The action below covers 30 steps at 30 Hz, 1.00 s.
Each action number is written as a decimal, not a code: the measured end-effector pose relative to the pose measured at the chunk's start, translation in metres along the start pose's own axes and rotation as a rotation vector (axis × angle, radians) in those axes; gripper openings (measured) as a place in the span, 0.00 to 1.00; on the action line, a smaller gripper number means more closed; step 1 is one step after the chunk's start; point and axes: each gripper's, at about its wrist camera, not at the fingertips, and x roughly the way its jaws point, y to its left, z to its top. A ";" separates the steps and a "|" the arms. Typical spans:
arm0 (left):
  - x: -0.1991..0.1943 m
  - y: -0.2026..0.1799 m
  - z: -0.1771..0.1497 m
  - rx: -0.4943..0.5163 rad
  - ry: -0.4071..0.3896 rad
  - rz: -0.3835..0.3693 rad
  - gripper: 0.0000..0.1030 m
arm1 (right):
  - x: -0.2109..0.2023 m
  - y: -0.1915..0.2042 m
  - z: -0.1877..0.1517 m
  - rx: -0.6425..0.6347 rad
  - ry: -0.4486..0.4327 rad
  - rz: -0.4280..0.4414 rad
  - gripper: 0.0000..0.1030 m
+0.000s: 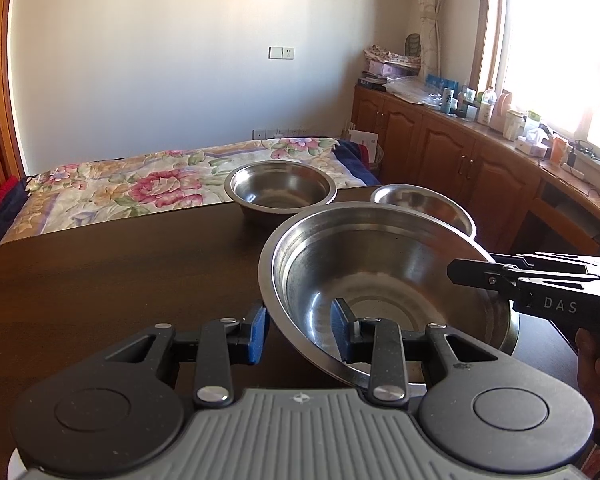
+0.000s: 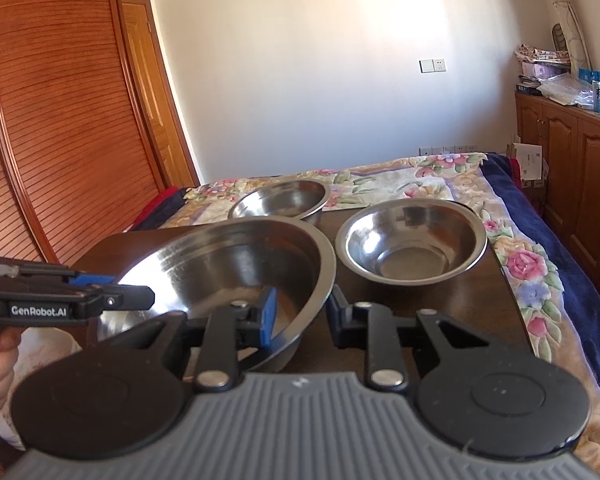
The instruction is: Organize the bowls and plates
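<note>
Three steel bowls stand on a dark wooden table (image 1: pixel 100 272). The large bowl (image 1: pixel 384 280) (image 2: pixel 236 268) is nearest and tilted. My left gripper (image 1: pixel 300 328) is open, its fingers straddling the bowl's left rim: one blue pad (image 1: pixel 258 332) outside, one inside. My right gripper (image 2: pixel 302 316) is open and straddles the opposite rim, its blue pad (image 2: pixel 269 316) inside the bowl. A medium bowl (image 1: pixel 280 190) (image 2: pixel 280 200) stands at the far edge. A smaller bowl (image 1: pixel 424 204) (image 2: pixel 412 240) stands behind and to the right of the large one.
A bed with a floral blanket (image 1: pixel 140 184) (image 2: pixel 520 248) lies beyond the table's far edge and along its right side. Wooden cabinets (image 1: pixel 440 148) with clutter on top run under the window at right. A slatted wooden wardrobe (image 2: pixel 52 120) stands at left.
</note>
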 end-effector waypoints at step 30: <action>-0.057 -0.012 -0.051 0.006 0.010 -0.036 0.35 | -0.048 0.025 -0.029 -0.038 0.053 0.003 0.28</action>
